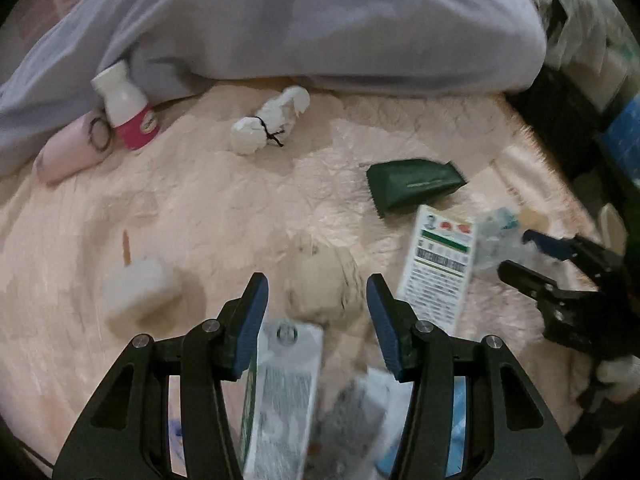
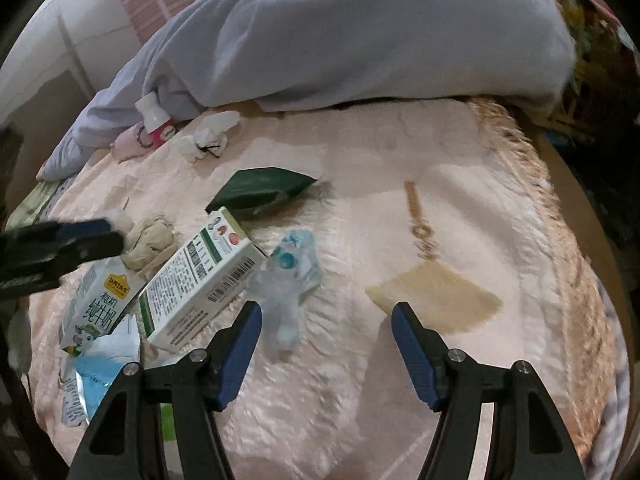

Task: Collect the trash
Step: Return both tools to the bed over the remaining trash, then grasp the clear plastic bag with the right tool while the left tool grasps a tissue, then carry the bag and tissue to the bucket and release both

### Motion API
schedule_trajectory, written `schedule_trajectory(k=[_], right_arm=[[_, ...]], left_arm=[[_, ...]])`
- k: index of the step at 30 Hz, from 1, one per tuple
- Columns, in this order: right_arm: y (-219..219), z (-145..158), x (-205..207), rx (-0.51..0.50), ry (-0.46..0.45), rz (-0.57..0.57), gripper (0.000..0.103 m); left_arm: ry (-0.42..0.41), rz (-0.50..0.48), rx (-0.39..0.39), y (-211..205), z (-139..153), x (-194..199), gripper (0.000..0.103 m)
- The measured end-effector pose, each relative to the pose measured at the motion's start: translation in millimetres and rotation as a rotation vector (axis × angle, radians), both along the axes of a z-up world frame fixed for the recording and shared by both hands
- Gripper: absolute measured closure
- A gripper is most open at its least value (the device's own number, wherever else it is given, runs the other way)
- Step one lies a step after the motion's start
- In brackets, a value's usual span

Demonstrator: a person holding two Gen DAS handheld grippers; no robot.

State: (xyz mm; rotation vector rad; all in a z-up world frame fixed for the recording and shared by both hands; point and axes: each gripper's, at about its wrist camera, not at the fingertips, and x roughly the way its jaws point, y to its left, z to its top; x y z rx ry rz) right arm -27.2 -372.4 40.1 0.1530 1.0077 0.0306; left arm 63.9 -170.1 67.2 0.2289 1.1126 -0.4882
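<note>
Both tools gape empty: the left tool (image 1: 317,294) over a crumpled beige paper wad (image 1: 323,283), the right tool (image 2: 326,325) beside crinkled clear plastic (image 2: 286,280) on the plush pink bedspread (image 2: 400,168).

Left tongs (image 1: 318,292) and right tongs (image 2: 326,320) both gape, empty.

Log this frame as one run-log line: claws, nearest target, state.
left claw: open, empty | target: crumpled beige paper wad between fingers | right claw: open, empty | near: crushed clear plastic bottle | surface: pink bedspread
</note>
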Motion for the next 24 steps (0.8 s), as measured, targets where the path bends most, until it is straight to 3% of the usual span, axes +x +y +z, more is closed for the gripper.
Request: schedule_trajectory(k=[3,5,6,9,14,24], right_arm=[[5,-7,6,-0.001,0.010,0.029,0.075],[5,-6,5,0.001,-0.008,0.033,0.088],[5,-5,4,0.007,-0.015,0.036,0.092],[3,6,-8,0.027,-0.060,0.043,0.093],[0,30,-35,0.036,-0.106,0.061,0.093],[-25,65,-88,0.008,-0.132,0.008,0.093]], left_arm=[[0.026,-0.010,0.039,-9,-13,12,0.054],[0.052,-0.021,0.002,-12,-20,18,0.069],[0.078,-0.027,-0.016,-12,-23,20,0.087],[0.103,-0.020,-0.083,-7,-23,20,0.093],[0.073,0.003,-0.161,4,-3,7,0.096],[-0.071,-0.043,-0.188,-25,54,-61,0.096]])
